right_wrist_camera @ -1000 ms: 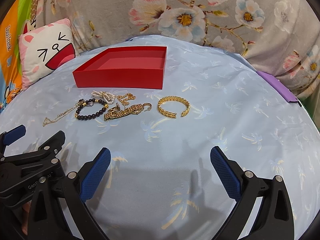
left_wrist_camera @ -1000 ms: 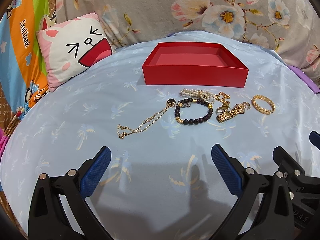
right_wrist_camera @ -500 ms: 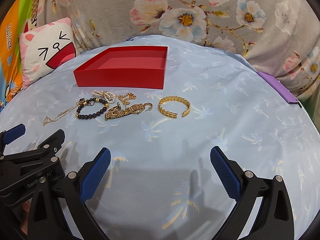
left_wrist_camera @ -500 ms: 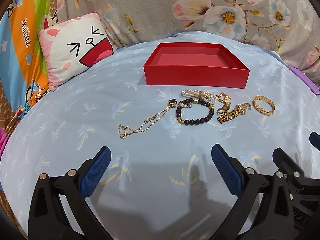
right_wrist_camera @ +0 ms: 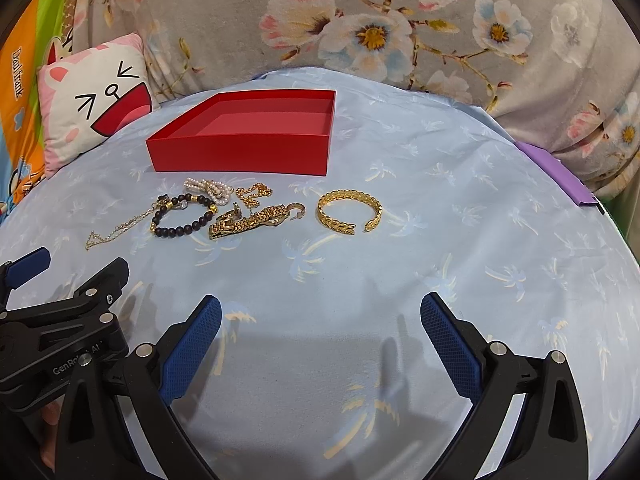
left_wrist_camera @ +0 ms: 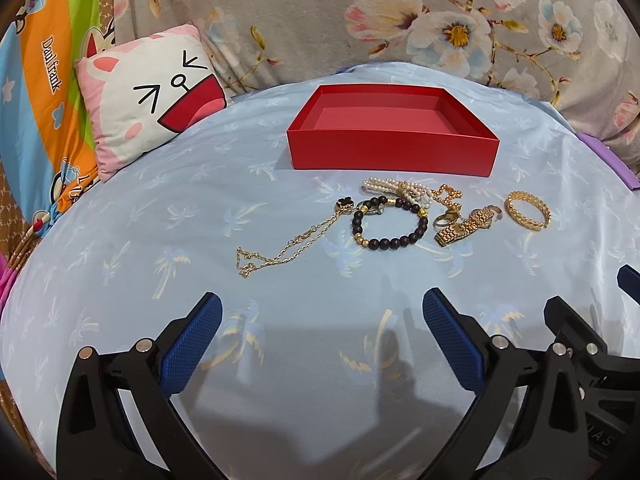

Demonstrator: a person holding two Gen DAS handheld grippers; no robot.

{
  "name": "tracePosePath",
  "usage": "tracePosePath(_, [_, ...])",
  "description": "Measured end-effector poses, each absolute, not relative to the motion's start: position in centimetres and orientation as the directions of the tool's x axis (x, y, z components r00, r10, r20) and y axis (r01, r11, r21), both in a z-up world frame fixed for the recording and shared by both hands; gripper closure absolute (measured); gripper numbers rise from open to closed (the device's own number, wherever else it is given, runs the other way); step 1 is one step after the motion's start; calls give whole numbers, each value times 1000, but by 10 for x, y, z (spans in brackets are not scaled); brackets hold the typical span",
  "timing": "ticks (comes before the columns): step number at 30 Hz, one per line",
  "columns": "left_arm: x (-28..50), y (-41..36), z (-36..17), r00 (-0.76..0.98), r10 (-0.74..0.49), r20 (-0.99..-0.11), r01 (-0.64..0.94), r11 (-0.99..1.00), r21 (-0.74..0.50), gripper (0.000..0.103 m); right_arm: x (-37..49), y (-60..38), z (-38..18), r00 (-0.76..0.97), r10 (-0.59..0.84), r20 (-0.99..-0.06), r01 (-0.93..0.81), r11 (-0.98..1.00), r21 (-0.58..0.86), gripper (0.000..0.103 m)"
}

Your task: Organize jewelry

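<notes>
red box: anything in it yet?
Empty. The open red cardboard box shows only bare floor in both views; every piece, including the gold cuff bracelet, lies on the blue sheet in front of it.

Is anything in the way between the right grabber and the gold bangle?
No. Only bare blue sheet lies between the open right gripper and the bangle. The other jewelry lies to the bangle's left, and the red box sits behind it.

My left gripper has matte black plastic arms studded with silver screws, each finger faced with a blue cross-hatched pad. My right gripper is built identically; beside it the other tool's black body carries white "GenRobot AI" lettering, with a sliver of skin beneath.
</notes>
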State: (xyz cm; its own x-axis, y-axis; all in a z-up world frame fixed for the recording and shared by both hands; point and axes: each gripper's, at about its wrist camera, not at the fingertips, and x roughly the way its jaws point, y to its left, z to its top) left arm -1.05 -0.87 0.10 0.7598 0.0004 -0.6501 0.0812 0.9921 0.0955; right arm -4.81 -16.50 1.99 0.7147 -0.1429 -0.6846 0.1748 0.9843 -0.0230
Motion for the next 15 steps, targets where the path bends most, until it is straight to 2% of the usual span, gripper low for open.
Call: tracePosePath(15, [-10,-7,2,759,-1,-651,82,992,93,5,-47,-165,18,711,-142,-689,173,985,-24,5])
